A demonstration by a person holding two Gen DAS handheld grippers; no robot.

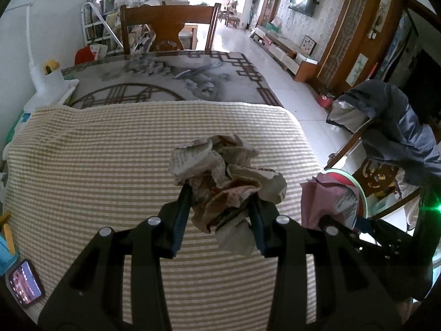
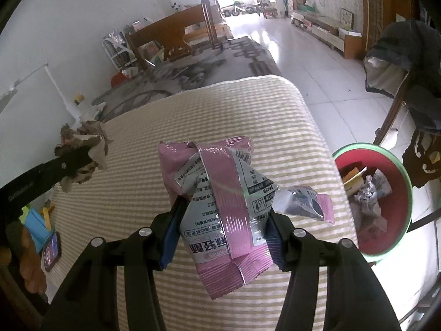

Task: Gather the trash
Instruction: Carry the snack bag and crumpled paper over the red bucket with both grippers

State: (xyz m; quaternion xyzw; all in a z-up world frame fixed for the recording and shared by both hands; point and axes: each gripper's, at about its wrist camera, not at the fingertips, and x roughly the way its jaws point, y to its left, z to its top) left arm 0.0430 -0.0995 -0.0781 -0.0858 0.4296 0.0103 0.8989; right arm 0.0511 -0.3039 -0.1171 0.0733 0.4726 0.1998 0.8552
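Left tool (image 1: 220, 207) clamps crumpled paper (image 1: 226, 176); right tool (image 2: 223, 215) clamps pink wrapper (image 2: 217, 201), both above bedspread (image 1: 96, 165).

Crumpled matt paper wad (image 1: 226, 184); glossy pink foil snack wrapper (image 2: 220, 207), creased; ribbed woven cloth (image 1: 110, 165), matt; glossy plastic bin (image 2: 397, 237) at three o'clock; polished wooden chair (image 1: 168, 27) at twelve

Paper wad (image 1: 226, 182) in left gripper (image 1: 220, 207) above cloth (image 1: 110, 165) on bench (image 1: 165, 82), wrapper (image 2: 220, 207) in right gripper (image 2: 223, 220), bin (image 2: 408, 193) at 3 o'clock beside bench, phone (image 1: 26, 284) at 8 o'clock, chair (image 1: 168, 27) at 12 o'clock behind bench.
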